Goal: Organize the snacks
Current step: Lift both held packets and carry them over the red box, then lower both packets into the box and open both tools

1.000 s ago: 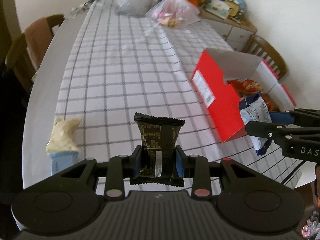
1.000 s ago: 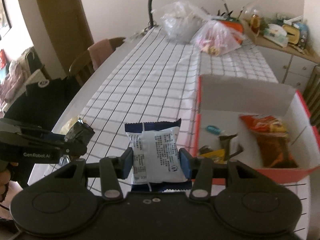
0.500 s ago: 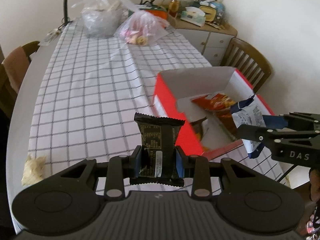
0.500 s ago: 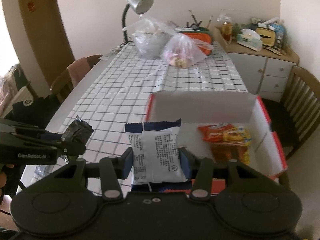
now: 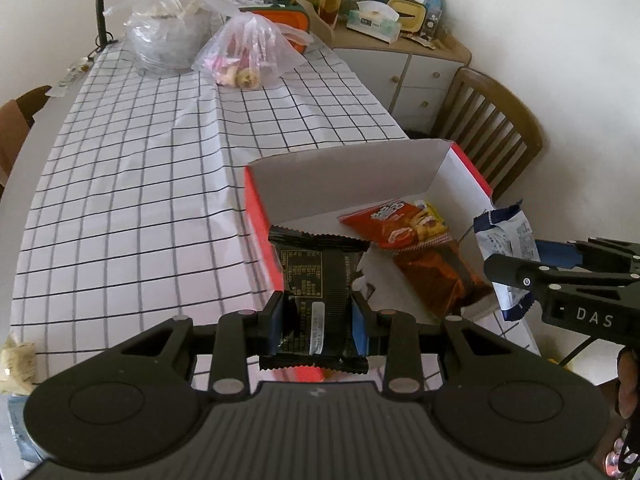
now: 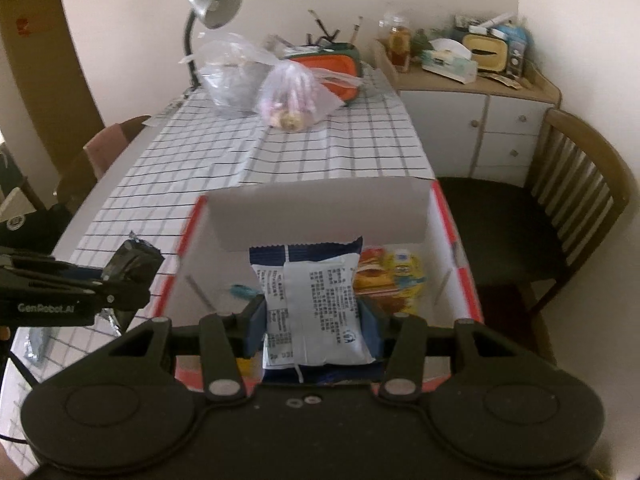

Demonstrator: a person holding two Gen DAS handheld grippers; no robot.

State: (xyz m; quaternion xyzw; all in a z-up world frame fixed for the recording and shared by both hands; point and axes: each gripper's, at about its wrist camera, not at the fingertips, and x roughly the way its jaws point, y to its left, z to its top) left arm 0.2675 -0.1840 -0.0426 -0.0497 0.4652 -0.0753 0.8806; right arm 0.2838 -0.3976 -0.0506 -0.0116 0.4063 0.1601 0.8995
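Note:
My left gripper is shut on a black snack packet, held above the near left corner of the open red box. Over the box's inside, my right gripper is shut on a white and blue snack packet. Orange and red snack bags lie in the box, seen also as snack bags past the right gripper. In the left wrist view the right gripper with its packet hangs at the box's right side. The left gripper shows at the left in the right wrist view.
A checked tablecloth covers the table. Two plastic bags and a lamp stand at the far end. A wooden chair and a cabinet are to the right. A pale snack lies at the near left edge.
Both grippers have travelled to the right with their packets, from above the tablecloth to the red box. The right one is now over the box's inside.

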